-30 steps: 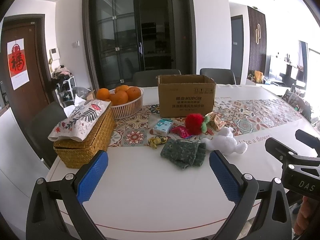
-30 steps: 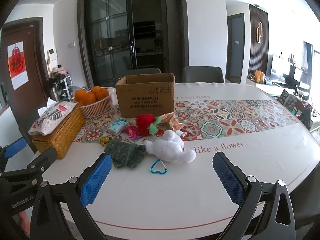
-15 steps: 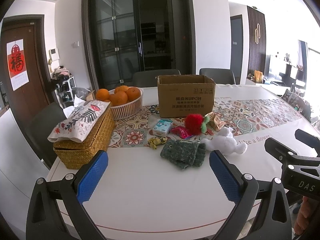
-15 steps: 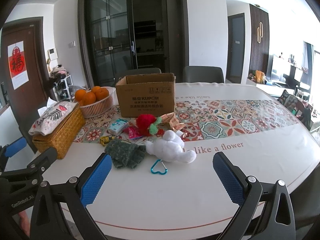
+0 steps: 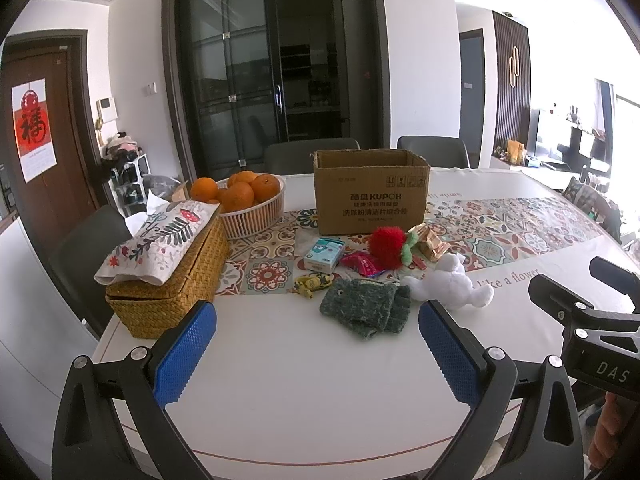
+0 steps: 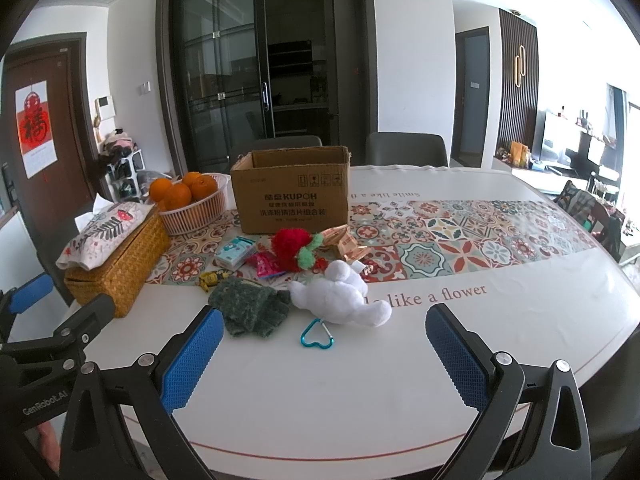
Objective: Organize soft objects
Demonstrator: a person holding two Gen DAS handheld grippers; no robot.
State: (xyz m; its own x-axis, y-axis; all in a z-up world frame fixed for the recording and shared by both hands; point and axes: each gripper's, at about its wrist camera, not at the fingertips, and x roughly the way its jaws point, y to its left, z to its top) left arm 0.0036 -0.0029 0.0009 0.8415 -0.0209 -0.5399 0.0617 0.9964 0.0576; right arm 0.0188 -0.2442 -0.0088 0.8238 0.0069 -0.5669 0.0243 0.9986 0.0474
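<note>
Nothing has shifted in the last second — both the left gripper (image 5: 318,354) and right gripper (image 6: 318,358) hang wide open and empty over the desk's (image 6: 360,396) near edge, so sorting hasn't begun. The white plush (image 6: 340,298) lies beside the green mitten (image 6: 250,306), its length running left-to-right, one limb pointing right.

The left gripper (image 5: 316,344) hangs over the near table (image 5: 280,380) edge, jaws wide apart and empty. Beyond lie green knitted gloves (image 5: 366,308), beside them a white plush toy (image 5: 450,288), behind a cardboard box (image 5: 370,192).
</note>
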